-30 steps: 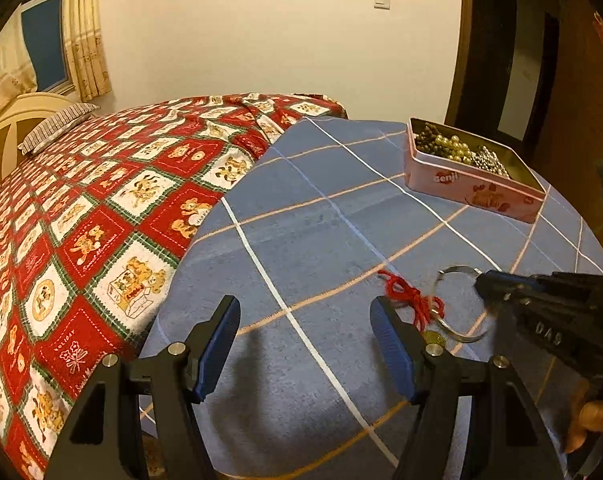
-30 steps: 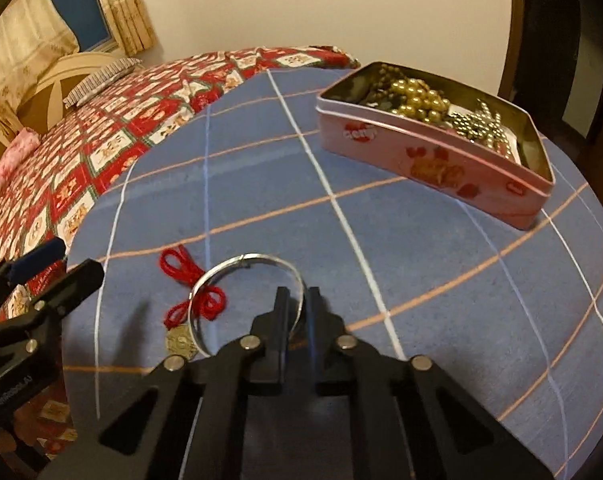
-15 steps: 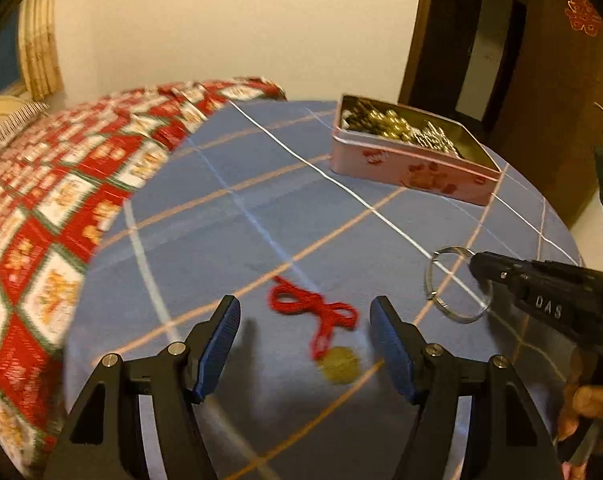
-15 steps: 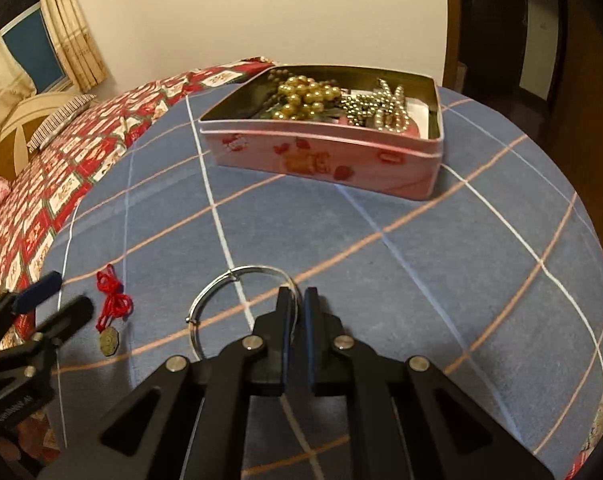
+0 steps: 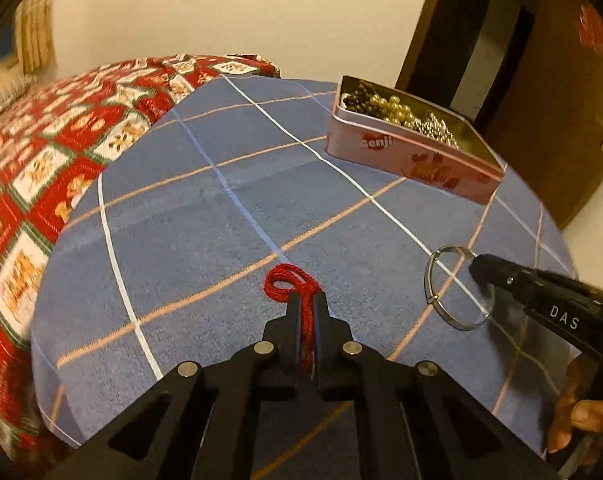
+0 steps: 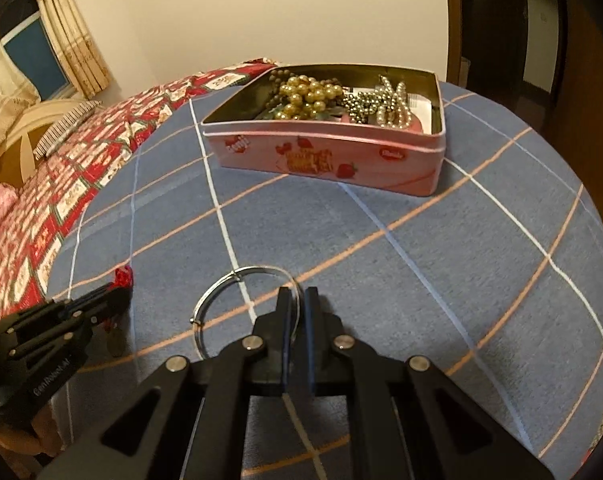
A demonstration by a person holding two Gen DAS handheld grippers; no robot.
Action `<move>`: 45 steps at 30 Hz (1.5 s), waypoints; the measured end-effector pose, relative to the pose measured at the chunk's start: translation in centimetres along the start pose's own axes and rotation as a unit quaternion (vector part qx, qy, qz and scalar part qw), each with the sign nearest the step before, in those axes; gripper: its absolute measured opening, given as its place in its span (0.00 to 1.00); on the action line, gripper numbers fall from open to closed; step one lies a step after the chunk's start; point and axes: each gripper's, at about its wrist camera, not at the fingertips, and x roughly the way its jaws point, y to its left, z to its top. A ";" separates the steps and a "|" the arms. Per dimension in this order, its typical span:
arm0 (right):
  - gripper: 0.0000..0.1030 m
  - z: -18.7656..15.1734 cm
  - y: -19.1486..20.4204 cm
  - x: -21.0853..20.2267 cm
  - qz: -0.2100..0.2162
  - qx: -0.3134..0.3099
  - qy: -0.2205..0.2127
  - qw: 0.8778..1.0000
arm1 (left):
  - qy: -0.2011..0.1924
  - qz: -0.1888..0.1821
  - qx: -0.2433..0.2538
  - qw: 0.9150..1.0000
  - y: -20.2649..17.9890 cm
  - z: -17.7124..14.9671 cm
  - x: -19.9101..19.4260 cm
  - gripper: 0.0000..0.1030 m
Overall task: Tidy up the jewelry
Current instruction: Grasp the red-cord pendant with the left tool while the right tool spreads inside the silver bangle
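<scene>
Bed point(image 5: 53, 152) fills the left side, under a red quilt with little bears. Next to it is the round table point(image 5: 221, 208) with a blue checked cloth, and the table edge drops off close behind both claws.

On the far side of the table sits the pink tin point(image 6: 329, 156). Its lid is off, so things can go straight in from the top. Gold beads point(image 6: 309, 96) and silver beads point(image 6: 377, 104) already lie piled inside, with some bare floor showing at the corners. I think the tin is the home for all the jewelry.

The silver bangle point(image 5: 453, 288) lies on the cloth, well apart from the tin. The right claw point(image 6: 295, 300) is closed and nips its thin rim on the near side, so the ring sticks out in front. A thin wire like that could slip or twist, I think.

The red cord point(image 5: 289, 280) is smallest. Its loop rests on the cloth just in front of the left claw point(image 5: 305, 300), which is squeezed tight on the cord's tail. Whether a charm hangs below I cannot tell.

Between the claws and the tin the cloth is bare, so there is lots of room to carry both things over. The tin's wall stands up, so each piece likely needs a lift to clear it. The two claws are near each other and could bump.
</scene>
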 end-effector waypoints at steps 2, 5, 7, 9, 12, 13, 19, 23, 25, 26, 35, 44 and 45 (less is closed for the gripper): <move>0.13 0.0 -0.4 -0.2 0.008 0.011 -0.002 1.000 | -0.006 -0.001 -0.004 1.000 -0.1 -0.1 -0.3 0.03; 0.14 -0.2 -0.5 -0.4 0.012 0.014 -0.001 1.000 | -0.031 -0.015 -0.004 0.999 -0.6 0.2 -1.4 0.03; 0.15 -0.3 -0.3 -0.5 0.012 0.009 -0.001 1.000 | -0.049 -0.020 0.004 0.999 -1.1 0.7 -2.4 0.03; 0.16 -0.3 0.4 -0.3 0.004 -0.006 0.001 1.000 | -0.061 -0.024 0.009 0.998 -1.5 1.2 -3.1 0.04; 0.16 -0.1 1.3 0.1 -0.013 -0.028 0.004 1.000 | -0.069 -0.019 0.019 0.997 -2.0 1.6 -3.7 0.03; 0.16 -0.1 1.6 0.2 -0.019 -0.037 0.005 0.999 | -0.071 -0.016 0.024 0.997 -2.2 1.7 -3.9 0.03; 0.07 0.0 2.1 0.4 -0.042 -0.063 0.008 0.997 | -0.081 -0.016 0.024 0.996 -2.2 1.9 -4.8 0.04; 0.06 0.0 1.1 -1.2 -0.026 -0.036 -0.018 0.999 | -0.089 -0.016 0.026 0.996 -2.4 1.9 -5.5 0.04; 0.06 0.3 1.1 -2.4 -0.022 -0.030 -0.035 0.999 | -0.091 -0.016 0.028 0.995 -2.6 2.0 -5.6 0.04; 0.06 0.5 1.2 -3.1 -0.023 -0.031 -0.045 0.998 | -0.091 -0.016 0.029 0.995 -2.8 2.0 -5.6 0.04; 0.72 0.1 2.3 -2.3 0.012 -0.026 -0.009 1.000 | -0.095 -0.014 0.021 0.995 -2.5 1.9 -6.1 0.04; 0.74 -1.0 4.8 0.7 -0.016 -0.080 0.022 0.996 | -0.094 -0.011 0.014 0.995 -1.9 2.0 -5.9 0.04; 0.69 -0.9 4.8 0.6 -0.021 -0.083 0.020 0.996 | -0.093 -0.011 0.013 0.995 -1.9 2.0 -5.9 0.04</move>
